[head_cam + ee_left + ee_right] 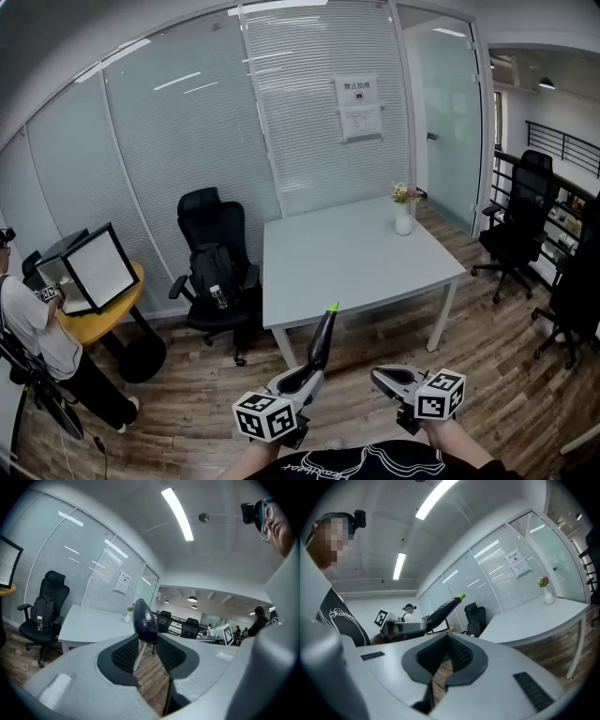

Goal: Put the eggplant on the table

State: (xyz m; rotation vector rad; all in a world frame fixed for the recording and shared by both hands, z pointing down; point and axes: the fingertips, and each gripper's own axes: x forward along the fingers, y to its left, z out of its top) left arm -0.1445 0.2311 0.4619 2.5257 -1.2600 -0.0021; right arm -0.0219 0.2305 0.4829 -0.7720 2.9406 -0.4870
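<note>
A long dark purple eggplant [322, 341] with a green stem stands nearly upright in my left gripper [307, 373], which is shut on its lower end. It hangs in the air just short of the near edge of the pale grey table [356, 258]. In the left gripper view the eggplant [144, 619] is clamped between the black pads, with the table [89, 623] beyond. My right gripper [378, 377] is held beside it, shut and empty. Its own view shows the eggplant [443, 611] and the left gripper [401, 629] off to the left.
A white vase of flowers [404, 212] stands at the table's far right corner. A black office chair with a backpack [217, 272] sits left of the table. A person [37, 337] stands by a round yellow table [103, 314] at far left. More black chairs [520, 220] are at right.
</note>
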